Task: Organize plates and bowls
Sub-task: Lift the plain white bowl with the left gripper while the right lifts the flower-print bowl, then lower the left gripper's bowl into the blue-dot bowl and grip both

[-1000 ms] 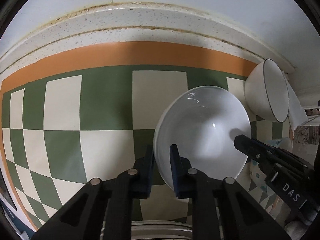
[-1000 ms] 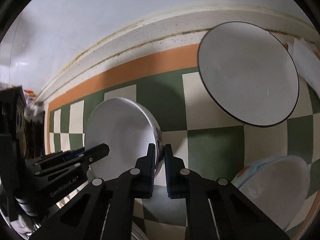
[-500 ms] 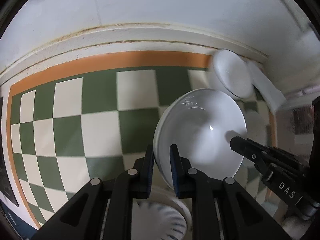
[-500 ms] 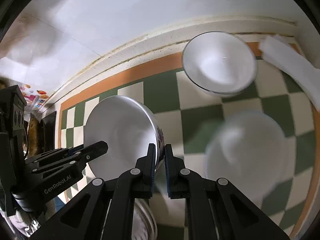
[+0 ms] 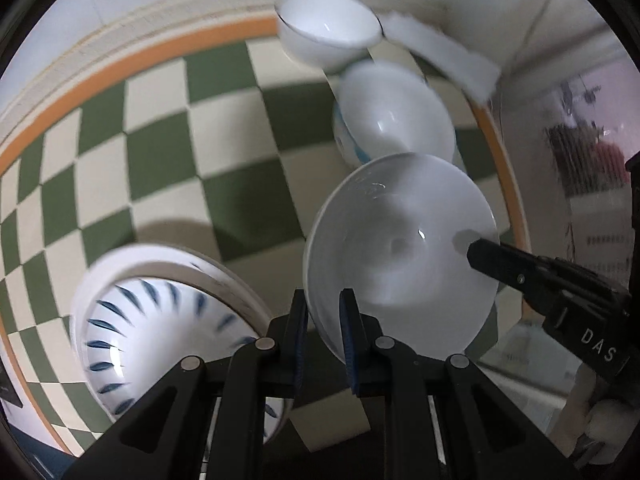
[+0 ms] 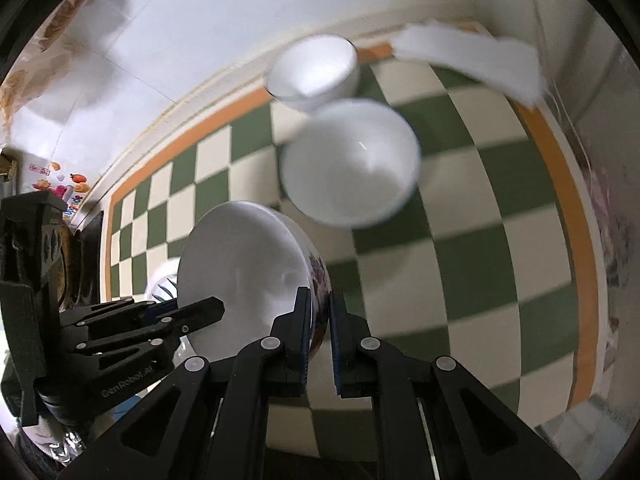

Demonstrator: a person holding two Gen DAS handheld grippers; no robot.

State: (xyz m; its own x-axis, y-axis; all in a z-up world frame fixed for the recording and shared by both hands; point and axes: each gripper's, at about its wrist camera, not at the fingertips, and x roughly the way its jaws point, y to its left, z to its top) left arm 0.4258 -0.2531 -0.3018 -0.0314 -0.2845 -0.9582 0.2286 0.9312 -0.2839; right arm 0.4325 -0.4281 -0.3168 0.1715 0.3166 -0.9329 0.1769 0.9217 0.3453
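A white bowl (image 5: 400, 248) with a flowered outside (image 6: 318, 280) hangs tilted above the checked mat, held from two sides. My left gripper (image 5: 324, 320) is shut on its near rim in the left wrist view. On the opposite rim my right gripper (image 6: 320, 312) is shut as well. Each gripper shows in the other's view, the right one (image 5: 474, 250) at the bowl's far edge. Below at the lower left sits a white dish with blue strokes (image 5: 160, 340) on stacked plates. A blue-patterned bowl (image 5: 396, 120) and a dark-rimmed bowl (image 5: 328, 36) stand farther back.
A green and cream checked mat (image 5: 224, 152) with an orange border covers the counter up to the white wall. A white folded cloth (image 5: 440, 60) lies at the back right corner. The mat's right edge (image 6: 560, 184) runs near a cluttered area.
Both grippers have lifted the held bowl and carried it back from the wall. The two far bowls shrank toward the top, and the blue-stroked dish came into view below.
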